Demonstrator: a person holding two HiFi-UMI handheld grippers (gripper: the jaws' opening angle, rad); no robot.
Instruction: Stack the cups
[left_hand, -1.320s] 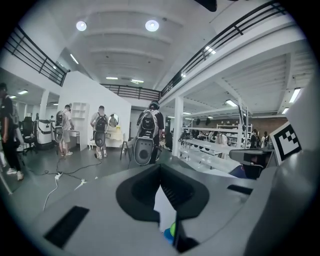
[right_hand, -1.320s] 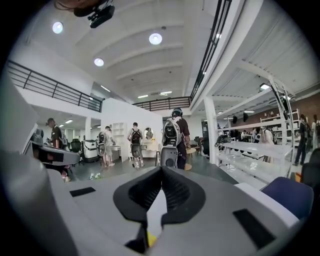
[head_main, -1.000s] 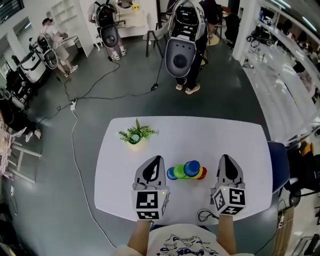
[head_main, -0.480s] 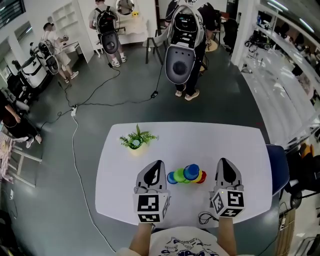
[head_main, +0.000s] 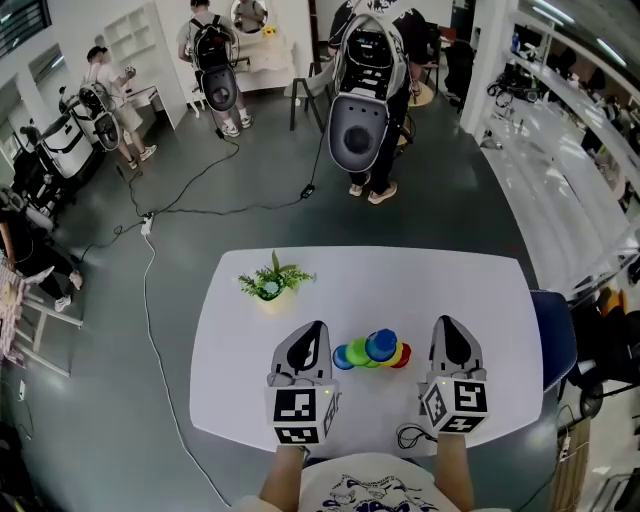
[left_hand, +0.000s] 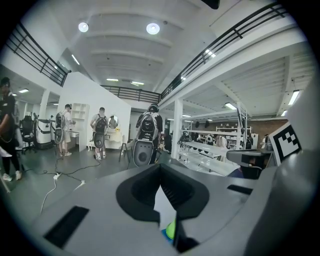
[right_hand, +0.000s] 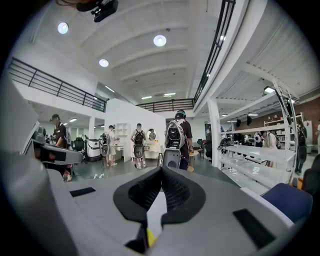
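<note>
Several small coloured cups lie in a tight cluster on the white table (head_main: 470, 290): a blue cup (head_main: 381, 344) on top, a green one (head_main: 358, 349), another blue one (head_main: 342, 356), then a yellow (head_main: 397, 352) and a red one (head_main: 405, 353) at the right. My left gripper (head_main: 314, 331) rests just left of the cluster, jaws shut and empty. My right gripper (head_main: 448, 329) sits to the right of the cups, also shut with nothing in it. In the left gripper view a sliver of green cup (left_hand: 170, 230) shows under the jaws; the right gripper view shows a bit of yellow cup (right_hand: 149, 237).
A small potted plant (head_main: 270, 281) stands at the table's far left. A black cable (head_main: 412, 434) lies at the near edge by my right gripper. A person with a backpack device (head_main: 361, 100) stands beyond the table; a blue chair (head_main: 556, 330) is at the right.
The view has shifted slightly, so the table sits a little lower in the frame. Both grippers and the cups keep their places relative to each other.
</note>
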